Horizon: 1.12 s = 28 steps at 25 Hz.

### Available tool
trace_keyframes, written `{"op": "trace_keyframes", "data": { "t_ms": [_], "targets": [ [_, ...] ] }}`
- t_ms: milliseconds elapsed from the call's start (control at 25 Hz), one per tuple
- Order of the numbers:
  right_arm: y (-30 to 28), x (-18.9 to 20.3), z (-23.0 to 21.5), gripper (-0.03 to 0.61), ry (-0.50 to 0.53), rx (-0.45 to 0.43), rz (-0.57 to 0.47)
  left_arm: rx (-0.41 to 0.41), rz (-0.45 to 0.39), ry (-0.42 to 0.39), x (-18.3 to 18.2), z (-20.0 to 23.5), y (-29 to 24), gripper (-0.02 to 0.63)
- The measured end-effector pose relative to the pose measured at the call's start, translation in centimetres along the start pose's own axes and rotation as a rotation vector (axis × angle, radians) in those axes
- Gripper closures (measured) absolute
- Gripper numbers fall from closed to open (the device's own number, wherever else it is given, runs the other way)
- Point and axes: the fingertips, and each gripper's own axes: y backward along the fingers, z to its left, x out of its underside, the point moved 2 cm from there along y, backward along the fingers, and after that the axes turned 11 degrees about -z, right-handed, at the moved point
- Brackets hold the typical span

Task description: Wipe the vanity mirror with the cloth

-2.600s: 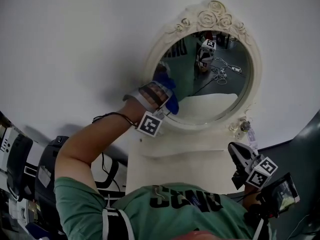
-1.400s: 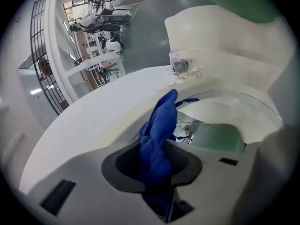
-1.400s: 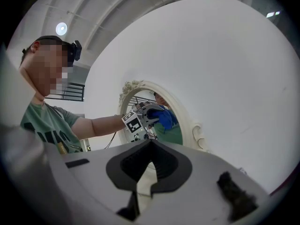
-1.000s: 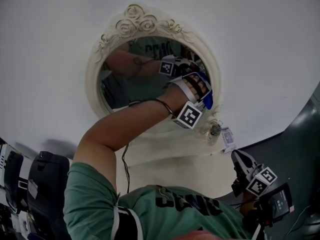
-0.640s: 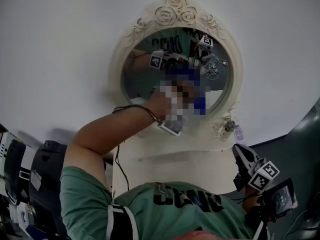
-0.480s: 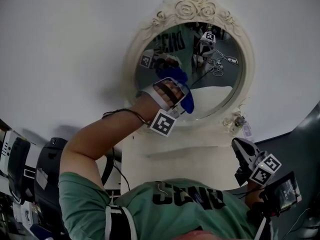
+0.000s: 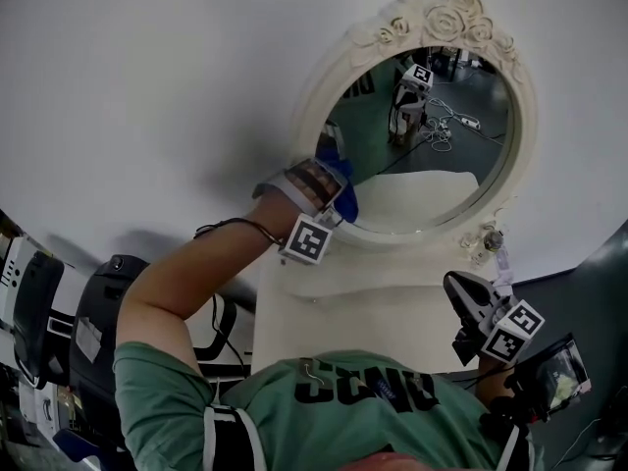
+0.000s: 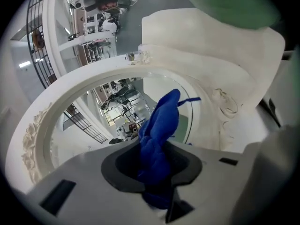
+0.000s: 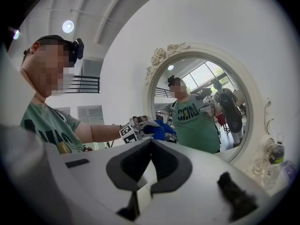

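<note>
Left gripper (image 7: 331,187) clenched on blue cloth (image 8: 161,121) at vanity mirror (image 7: 442,116) lower-left edge; right gripper (image 7: 463,294) low, jaws together, empty

Cloth (image 8: 159,130): solid royal blue, no print. Vanity mirror (image 7: 446,18): frame cream-white w/ moulded rose relief at crown, plain elsewhere. Left gripper (image 8: 157,172): pale grey body, dark grey jaw liners; cube w/ blk-and-wht square markers. Right gripper (image 9: 149,165): same colours. Shirt (image 7: 294,410): green, dark lettering. Wall (image 7: 147,67): plain white.
</note>
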Motion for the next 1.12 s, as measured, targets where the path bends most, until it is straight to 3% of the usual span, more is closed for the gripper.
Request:
{"op": "trace_keyframes", "data": {
  "t_ms": [160,320,560,880,1120],
  "targets": [
    [0.1,1.2,-0.8,0.568,-0.009,0.020,-0.003,0.009,0.046,-0.023,1.1,-1.6,-0.7,0.499],
    [2.2,0.3,-3.8,0.567,-0.016,0.042,0.003,0.008,0.001,0.006,-0.5,-0.8,-2.2,0.499],
    [6.3,-1.6,-8.1,0.567,-0.021,0.052,-0.021,-0.038,-0.050,-0.008,-6.5,6.9,-7.9,0.497],
    [14.3,-4.5,-13.4,0.568,-0.029,0.158,-0.092,-0.079,-0.136,-0.083,-14.3,19.0,-15.2,0.497],
    [18.0,-5.1,-15.3,0.566,-0.038,0.213,-0.131,-0.093,-0.172,-0.133,-19.5,23.2,-19.8,0.499]
  ]
}}
